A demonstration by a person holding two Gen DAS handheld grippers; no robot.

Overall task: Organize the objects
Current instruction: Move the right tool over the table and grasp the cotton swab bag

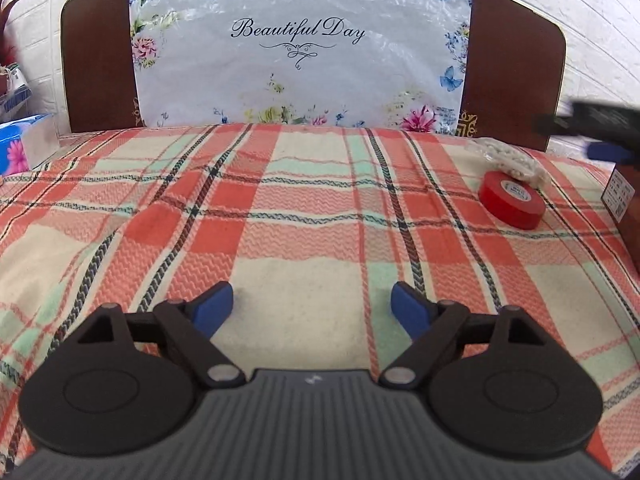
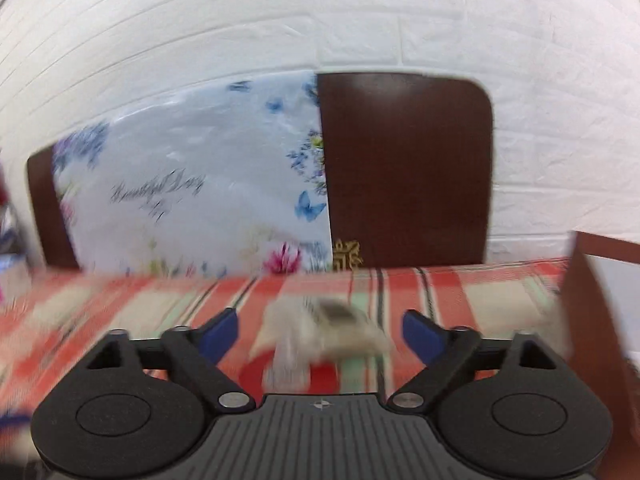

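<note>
A red roll of tape (image 1: 511, 205) lies on the plaid bedspread (image 1: 280, 208) at the right. A clear bag of small white pieces (image 1: 508, 157) lies just behind it, touching it. My left gripper (image 1: 312, 307) is open and empty, low over the near middle of the bed. My right gripper (image 2: 320, 332) is open; it shows as a blurred dark shape at the right edge of the left wrist view (image 1: 592, 128). In the blurred right wrist view the bag (image 2: 328, 324) lies between and beyond the blue fingers, with the red tape (image 2: 288, 372) under it.
A brown cardboard box (image 1: 628, 208) stands at the right edge of the bed; its wall also shows in the right wrist view (image 2: 592, 320). A brown headboard (image 1: 100, 72) with a flowered plastic cover (image 1: 296, 52) backs the bed. A tissue box (image 1: 24, 144) sits far left.
</note>
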